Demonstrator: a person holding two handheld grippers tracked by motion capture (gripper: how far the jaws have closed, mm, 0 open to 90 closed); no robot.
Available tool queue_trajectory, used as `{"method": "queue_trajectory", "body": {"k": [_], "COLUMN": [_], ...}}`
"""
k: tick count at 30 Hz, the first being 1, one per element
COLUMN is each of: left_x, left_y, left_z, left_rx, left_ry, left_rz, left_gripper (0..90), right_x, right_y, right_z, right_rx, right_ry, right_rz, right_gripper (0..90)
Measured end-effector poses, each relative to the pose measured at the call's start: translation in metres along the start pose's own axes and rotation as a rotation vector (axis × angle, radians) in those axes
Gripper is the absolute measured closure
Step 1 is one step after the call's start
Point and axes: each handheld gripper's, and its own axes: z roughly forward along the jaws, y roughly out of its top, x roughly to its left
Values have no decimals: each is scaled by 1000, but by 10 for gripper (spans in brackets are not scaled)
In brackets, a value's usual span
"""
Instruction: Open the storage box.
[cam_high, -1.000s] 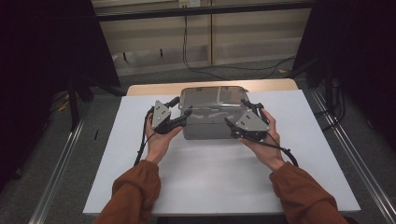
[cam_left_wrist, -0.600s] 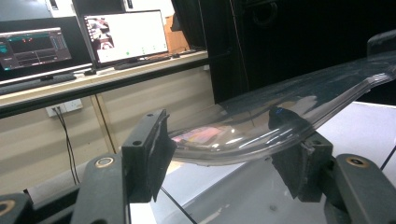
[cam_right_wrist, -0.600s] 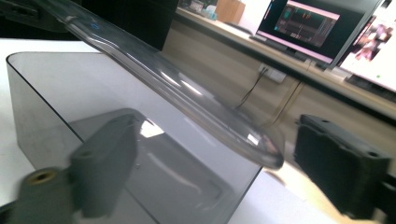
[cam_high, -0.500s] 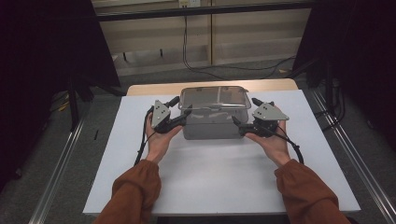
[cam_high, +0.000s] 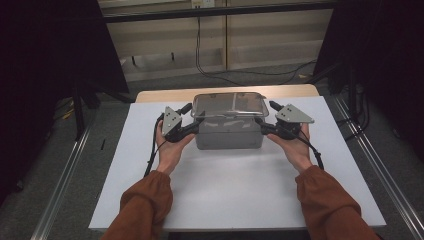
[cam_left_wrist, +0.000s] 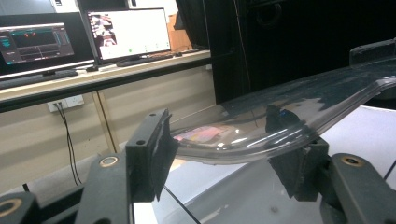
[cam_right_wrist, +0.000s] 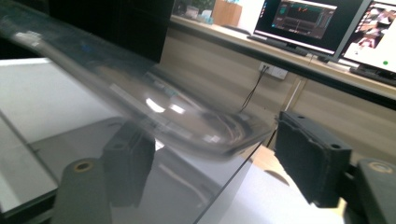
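Note:
A clear plastic box (cam_high: 230, 135) with a clear lid (cam_high: 229, 104) stands on the white table top (cam_high: 225, 200). My left gripper (cam_high: 192, 117) is at the box's left end. In the left gripper view its jaws (cam_left_wrist: 222, 149) are shut across the bulging end rim of the lid (cam_left_wrist: 243, 135), and the left pad (cam_left_wrist: 163, 144) touches it. My right gripper (cam_high: 265, 116) is at the box's right end. Its jaws (cam_right_wrist: 215, 154) have just been closing around the lid's rim (cam_right_wrist: 205, 130). The right pad (cam_right_wrist: 303, 154) stands just off the rim.
The box sits at the far middle of the table top, with bare white surface in front and to both sides. Metal rails (cam_high: 65, 185) run along the table's left and right. Behind it are a wooden edge (cam_high: 165, 95), cables on the floor, and monitors (cam_left_wrist: 126, 32) on a bench.
My right gripper has moved from over the lid's right front part outward to the box's right end. The left gripper has stayed at the left end.

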Motion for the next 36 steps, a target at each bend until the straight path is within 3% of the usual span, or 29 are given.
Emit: {"method": "queue_trajectory", "body": {"k": [7,11,19,25,28,36], "left_x": [2,3,5,6,8,14], "left_y": [2,3,4,4,5,13], "left_z": [1,3,9,11,10,15], "left_rx": [12,9,15,-5,-11,-22], "left_ry": [-1,-7,-6,8,15,18], "left_rz": [14,2,-16,7,19,20], "left_gripper": [428,427,417,407,443,481], "right_x": [-4,-5,-6,-7,-10,-15], "right_y": [7,7,8,9,12,18], "right_z": [5,6,7,8,10,14], "right_rx": [-26,-39,-52,-62,-74,-91], "right_ry": [14,23,34,43,42,49], "right_rz": [-7,-6,-8,-2,10,20], "right_gripper": [427,480,513,524,531,542]}}
